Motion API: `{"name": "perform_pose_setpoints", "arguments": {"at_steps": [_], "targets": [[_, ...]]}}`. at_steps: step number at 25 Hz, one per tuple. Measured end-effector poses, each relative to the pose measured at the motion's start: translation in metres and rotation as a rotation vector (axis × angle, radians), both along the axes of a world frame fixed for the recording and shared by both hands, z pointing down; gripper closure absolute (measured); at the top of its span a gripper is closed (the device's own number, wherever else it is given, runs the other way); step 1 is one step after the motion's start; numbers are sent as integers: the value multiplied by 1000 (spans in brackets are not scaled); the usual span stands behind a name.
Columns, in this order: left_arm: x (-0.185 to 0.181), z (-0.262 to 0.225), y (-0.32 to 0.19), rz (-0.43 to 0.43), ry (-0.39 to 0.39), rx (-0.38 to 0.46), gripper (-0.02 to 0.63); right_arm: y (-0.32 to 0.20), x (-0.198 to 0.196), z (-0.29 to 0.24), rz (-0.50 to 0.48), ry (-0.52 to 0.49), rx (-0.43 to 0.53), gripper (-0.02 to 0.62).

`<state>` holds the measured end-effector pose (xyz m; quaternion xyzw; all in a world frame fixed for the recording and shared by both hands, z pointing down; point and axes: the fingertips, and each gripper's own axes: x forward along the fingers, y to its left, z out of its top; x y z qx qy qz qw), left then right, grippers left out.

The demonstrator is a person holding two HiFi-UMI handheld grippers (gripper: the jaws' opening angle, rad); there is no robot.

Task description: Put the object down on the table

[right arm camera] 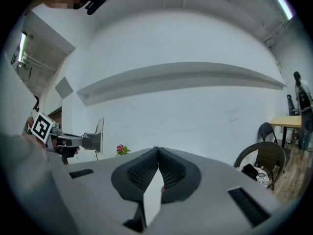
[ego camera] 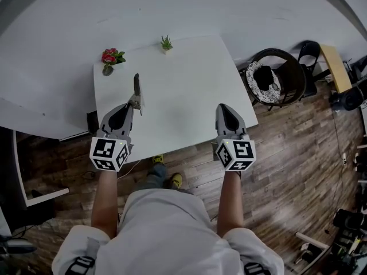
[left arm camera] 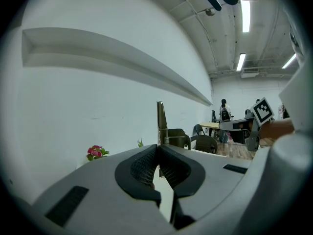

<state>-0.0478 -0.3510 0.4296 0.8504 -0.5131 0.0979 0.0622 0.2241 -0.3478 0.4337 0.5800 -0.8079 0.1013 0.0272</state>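
Object: metal tool (ego camera: pixel 136 87), a thin flat blade with a small coil spring near the held end. It is left of centre in the head view, over the left part of the table (ego camera: pixel 189 90).
Left claw: your left gripper (ego camera: pixel 133 103) is clamped hard on the tool's lower end. In the left gripper view the tool (left arm camera: pixel 161 115) stands straight up from the pinched pads.
Right claw: your right gripper (ego camera: pixel 225 109) is closed on nothing, with the pads meeting, low and right of centre over the table's near edge.
Contact: the tool looks to be in the air, but you cannot tell for sure whether it is clear of the tabletop.
Weight: probably light, since one pinch carries it.
Stiffness: looks rigid; only the spring part may give.
Surface: smooth metal, likely slippery, and could pivot in the pads.
Fragility: low, though it may clatter or skid if dropped.
Grip spot: below the spring, where you have it now, not on the thin blade.
Set-down: lay it flat, because on edge it would likely tip.
Clutter: pink flowers (ego camera: pixel 110 57) and a green plant (ego camera: pixel 166 42) along the table's upper edge, well apart from the tool.
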Motion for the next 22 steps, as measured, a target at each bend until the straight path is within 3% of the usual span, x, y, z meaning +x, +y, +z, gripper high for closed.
{"name": "perform_pose_setpoints", "arguments": {"at_steps": [18, 22], "targets": [[-9, 43, -68, 11, -40, -62, 584, -50, -20, 19, 5, -24, -31, 588], [-8, 59, -79, 11, -83, -85, 584, -58, -19, 21, 17, -37, -32, 588]]}}
